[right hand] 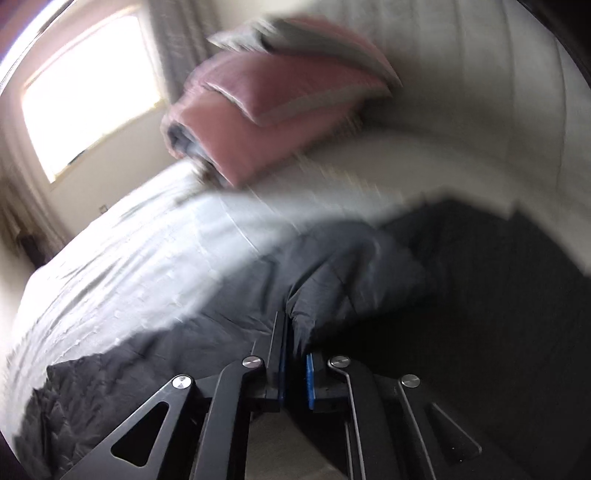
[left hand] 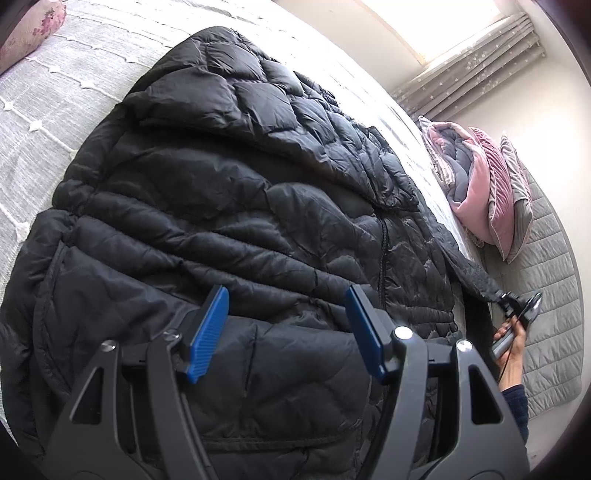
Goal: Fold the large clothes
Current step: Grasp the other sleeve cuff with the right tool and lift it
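Note:
A large black quilted jacket [left hand: 229, 206] lies spread over the pale grey bedspread [left hand: 44, 110]. My left gripper [left hand: 286, 295] hovers just above the jacket's lower part, its blue pads [left hand: 208, 332] wide apart and open, with nothing between them. At the bed's right edge my right gripper [left hand: 517, 306], held by a hand [left hand: 511, 343], pulls a narrow strip of the jacket [left hand: 476, 280] outward. In the blurred right wrist view the right gripper [right hand: 291, 325] is shut on a fold of the dark jacket fabric [right hand: 332, 266], lifted off the bedspread [right hand: 129, 251].
A folded pink and grey quilt with pillows [left hand: 480, 192] sits past the bed's right side, also seen as the pink quilt [right hand: 280, 110]. A grey quilted mattress [left hand: 546, 295] lies beneath it. A flowered pillow [left hand: 33, 26] is at the top left. A bright window [right hand: 88, 85] lies beyond.

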`<state>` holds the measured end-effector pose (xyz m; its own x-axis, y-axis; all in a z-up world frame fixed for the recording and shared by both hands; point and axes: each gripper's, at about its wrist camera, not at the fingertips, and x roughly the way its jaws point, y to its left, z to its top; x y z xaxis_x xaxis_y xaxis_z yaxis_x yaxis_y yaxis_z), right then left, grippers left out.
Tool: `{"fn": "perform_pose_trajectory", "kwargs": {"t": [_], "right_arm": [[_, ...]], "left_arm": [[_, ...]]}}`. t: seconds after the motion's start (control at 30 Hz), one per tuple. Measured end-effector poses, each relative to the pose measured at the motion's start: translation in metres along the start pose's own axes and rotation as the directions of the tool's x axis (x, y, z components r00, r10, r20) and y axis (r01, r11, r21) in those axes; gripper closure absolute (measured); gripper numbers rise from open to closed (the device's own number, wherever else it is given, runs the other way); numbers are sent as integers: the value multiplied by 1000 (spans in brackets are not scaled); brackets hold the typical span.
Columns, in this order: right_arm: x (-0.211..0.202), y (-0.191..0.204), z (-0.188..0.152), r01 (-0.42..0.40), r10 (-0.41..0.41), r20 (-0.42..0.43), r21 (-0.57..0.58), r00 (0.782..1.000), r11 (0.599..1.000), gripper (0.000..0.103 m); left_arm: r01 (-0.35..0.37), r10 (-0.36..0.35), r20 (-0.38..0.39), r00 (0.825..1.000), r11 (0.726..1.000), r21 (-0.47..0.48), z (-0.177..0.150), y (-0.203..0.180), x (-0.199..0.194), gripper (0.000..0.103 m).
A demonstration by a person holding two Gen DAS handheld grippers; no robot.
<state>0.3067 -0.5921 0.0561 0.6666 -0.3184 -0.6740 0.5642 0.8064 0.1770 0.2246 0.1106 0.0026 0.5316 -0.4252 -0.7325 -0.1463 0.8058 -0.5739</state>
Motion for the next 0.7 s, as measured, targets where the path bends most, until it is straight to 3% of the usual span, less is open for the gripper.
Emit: {"fn": "perform_pose_trajectory", "kwargs": {"t": [0.1,0.2,0.3,0.53,0.63,0.7], "right_arm": [[-35,41,14,-62,70,99,-77,993,995,97],[-76,98,23,-149,183,184,-186,966,971,98],[-109,149,21,-231,292,207,-276,934,933,98],[-160,274,-25,-400,505,121,-466,855,789,98],[-163,323,-61,-451,551,44,-521,833,725,98],[-158,351,-88,-455,546,1,-553,837,698,98]], "left_arm": [[6,-6,3,1000,1000,3,1,0,-3,37],[14,-14,13,1000,1000,-1,3,0,-8,37],[25,-25,29,999,1000,-2,5,0,-13,37],[15,-17,95,995,1000,16,14,1,-32,37],[23,-24,110,994,1000,7,18,6,-38,37],[37,-36,107,994,999,-7,21,13,-40,37]]}}
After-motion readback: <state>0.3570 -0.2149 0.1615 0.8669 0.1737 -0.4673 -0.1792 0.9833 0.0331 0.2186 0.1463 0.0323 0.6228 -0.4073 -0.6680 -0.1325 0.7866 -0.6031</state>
